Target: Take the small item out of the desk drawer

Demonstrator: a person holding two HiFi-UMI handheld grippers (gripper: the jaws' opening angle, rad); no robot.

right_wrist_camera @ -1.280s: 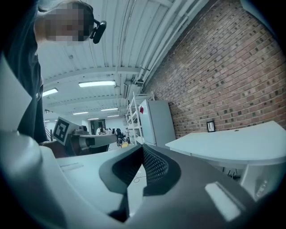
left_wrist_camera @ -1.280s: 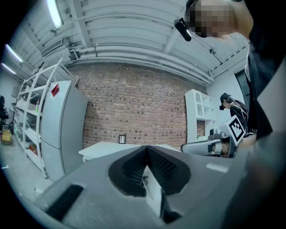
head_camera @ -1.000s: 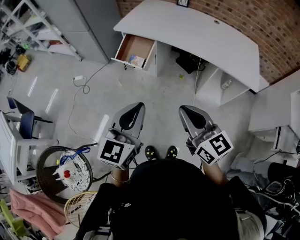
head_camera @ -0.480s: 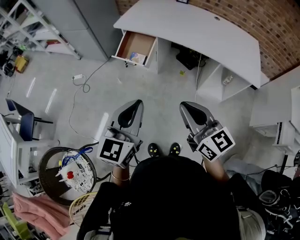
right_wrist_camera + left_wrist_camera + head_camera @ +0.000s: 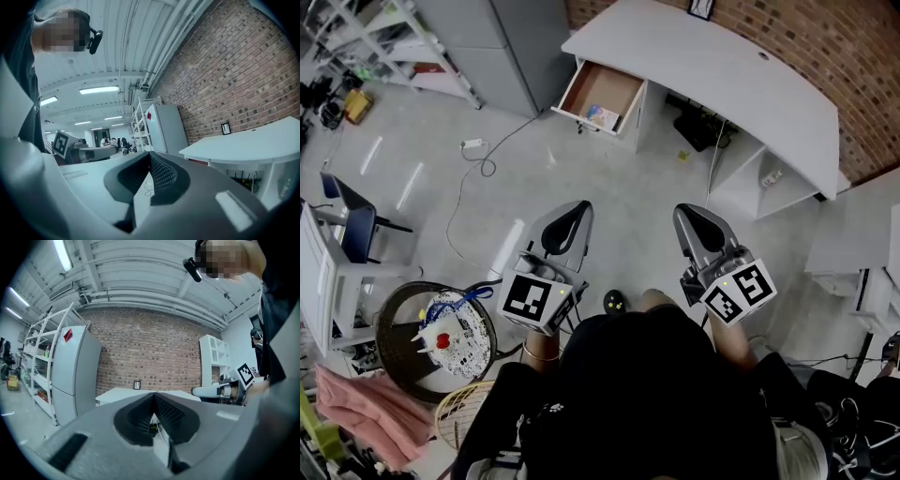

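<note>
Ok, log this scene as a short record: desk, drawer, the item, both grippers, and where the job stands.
desk: white curved desk against a brick wall
drawer: drawer pulled open at the desk's left end
item: small item lies inside the drawer, near its front
left gripper: left gripper jaws together, nothing between them, over the floor, well short of the desk
right gripper: right gripper jaws together, nothing between them, beside the left one
status: item not yet taken out
</note>
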